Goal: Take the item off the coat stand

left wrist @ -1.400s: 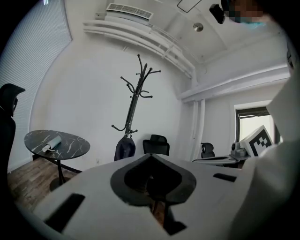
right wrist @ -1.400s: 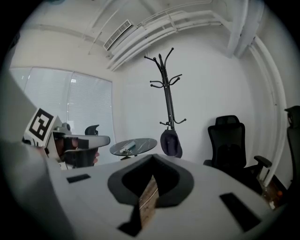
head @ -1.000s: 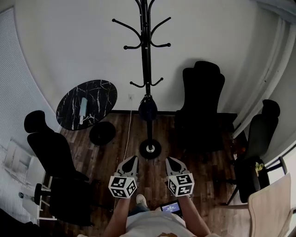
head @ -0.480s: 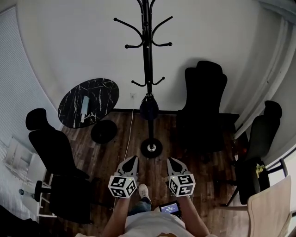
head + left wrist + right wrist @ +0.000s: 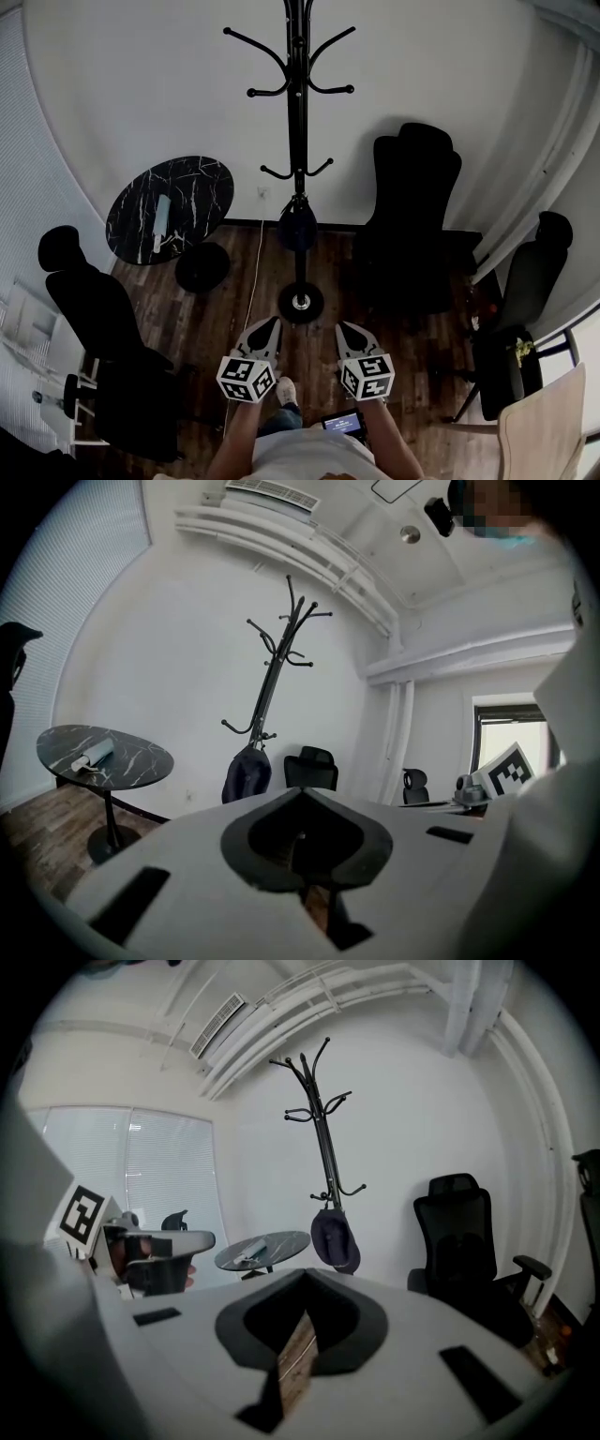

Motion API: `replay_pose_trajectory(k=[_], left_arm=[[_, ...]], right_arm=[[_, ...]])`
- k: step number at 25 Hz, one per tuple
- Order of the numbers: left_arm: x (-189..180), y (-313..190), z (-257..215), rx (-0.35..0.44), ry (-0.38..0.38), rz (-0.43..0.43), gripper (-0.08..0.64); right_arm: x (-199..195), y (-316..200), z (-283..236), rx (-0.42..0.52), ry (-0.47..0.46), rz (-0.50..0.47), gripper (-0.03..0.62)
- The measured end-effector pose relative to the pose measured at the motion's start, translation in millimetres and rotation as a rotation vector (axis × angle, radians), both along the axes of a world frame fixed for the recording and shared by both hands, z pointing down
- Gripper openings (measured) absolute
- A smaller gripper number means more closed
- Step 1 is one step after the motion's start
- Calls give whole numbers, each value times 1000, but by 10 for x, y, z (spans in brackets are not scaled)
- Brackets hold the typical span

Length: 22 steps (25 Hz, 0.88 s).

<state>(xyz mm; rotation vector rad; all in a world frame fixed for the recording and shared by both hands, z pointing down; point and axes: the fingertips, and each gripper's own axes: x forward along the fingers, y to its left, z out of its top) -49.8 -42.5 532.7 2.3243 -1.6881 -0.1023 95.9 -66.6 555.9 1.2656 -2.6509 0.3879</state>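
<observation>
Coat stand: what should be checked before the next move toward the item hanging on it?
1. Dark item hangs on a low hook of the coat stand: ok.
2. Left gripper open for a grasp: not ok, jaws together, nothing between.
3. Right gripper open: not ok, jaws together, empty.
4. Grippers near the item: not ok, both well short of the stand.
5. How the item sits on its hook: cannot tell, too small to see.
</observation>
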Motion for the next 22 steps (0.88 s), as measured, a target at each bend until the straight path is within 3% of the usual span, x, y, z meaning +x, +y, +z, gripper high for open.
replay_pose_trajectory(k=[12, 22], left_arm=[[-473, -1095, 54, -13, 7, 6, 20], [-734, -1784, 88, -17, 20, 71, 20]], right_arm=[[-416, -1011, 35, -11, 15, 23, 12], [-655, -1555, 105, -18, 48, 85, 12]])
